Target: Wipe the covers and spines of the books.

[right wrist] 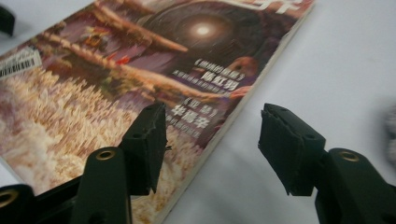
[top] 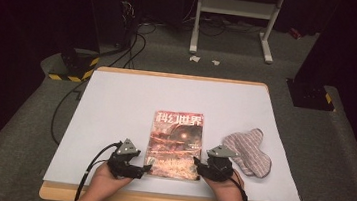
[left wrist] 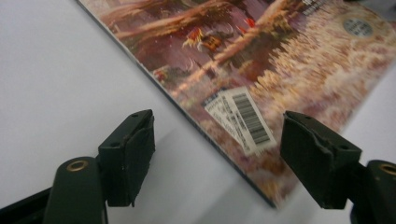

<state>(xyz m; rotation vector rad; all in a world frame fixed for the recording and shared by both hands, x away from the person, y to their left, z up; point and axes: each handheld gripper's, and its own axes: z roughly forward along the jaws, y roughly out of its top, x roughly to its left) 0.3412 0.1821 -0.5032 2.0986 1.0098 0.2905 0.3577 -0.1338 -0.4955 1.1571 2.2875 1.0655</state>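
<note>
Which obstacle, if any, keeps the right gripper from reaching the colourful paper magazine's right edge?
Probably none: the right gripper has open jaws straddling the magazine's right edge, with bare white table cover beside it.

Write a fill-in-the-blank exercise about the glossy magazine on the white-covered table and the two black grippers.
1. The glossy magazine lies between the two ____.
2. The striped cloth pad lies to the magazine's ____.
3. The white sticker on the cover bears a ____.
4. Both the left gripper and the right gripper have jaws that stand ____.

Missing words: grippers; right; barcode; open
</note>
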